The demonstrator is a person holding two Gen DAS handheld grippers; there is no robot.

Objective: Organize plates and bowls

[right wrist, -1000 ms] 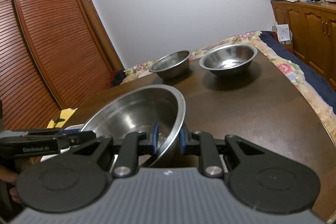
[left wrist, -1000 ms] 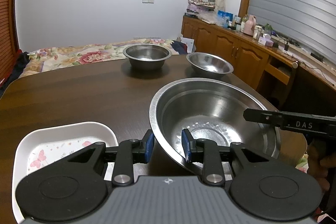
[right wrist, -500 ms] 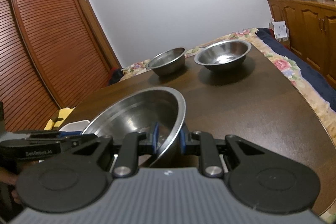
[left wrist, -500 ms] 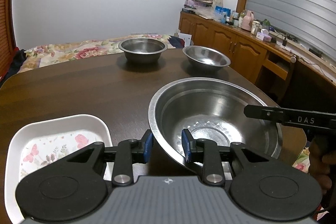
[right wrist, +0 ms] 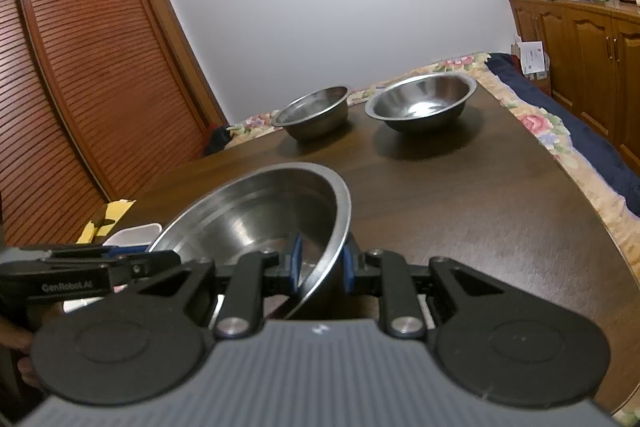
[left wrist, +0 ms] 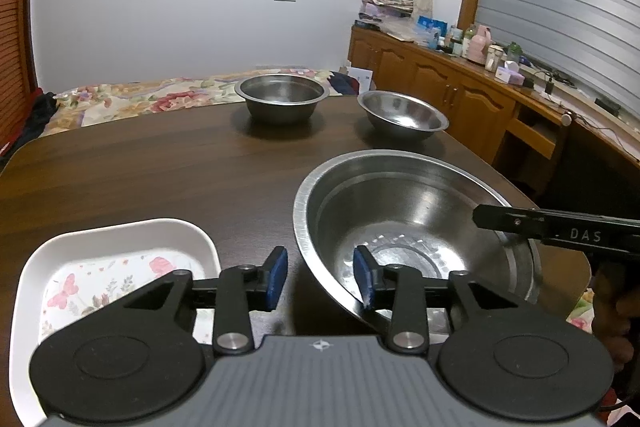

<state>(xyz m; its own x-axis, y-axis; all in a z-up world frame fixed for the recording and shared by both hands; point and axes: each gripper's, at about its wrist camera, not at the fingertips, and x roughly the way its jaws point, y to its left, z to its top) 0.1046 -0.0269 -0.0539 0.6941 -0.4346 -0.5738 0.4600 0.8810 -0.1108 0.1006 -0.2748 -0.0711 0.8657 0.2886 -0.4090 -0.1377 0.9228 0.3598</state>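
A large steel bowl (left wrist: 416, 223) is held tilted above the dark wooden table (left wrist: 160, 171). My left gripper (left wrist: 320, 279) straddles its near rim with a gap between the pads, open. My right gripper (right wrist: 320, 263) is shut on the bowl's rim (right wrist: 332, 227) and shows from the right in the left wrist view (left wrist: 520, 223). Two smaller steel bowls (left wrist: 282, 99) (left wrist: 402, 117) stand at the table's far side; they also show in the right wrist view (right wrist: 314, 111) (right wrist: 422, 101). A white floral plate (left wrist: 116, 267) lies at the near left.
A wooden sideboard (left wrist: 460, 95) with bottles runs along the right wall. A bed with a floral cover (left wrist: 140, 99) lies beyond the table. Slatted wardrobe doors (right wrist: 80, 87) stand on the left. The left gripper's body (right wrist: 80, 275) shows at the left edge.
The left gripper's pads have spread a little wider around the bowl's rim. The big bowl has lifted slightly, still gripped by the right gripper.
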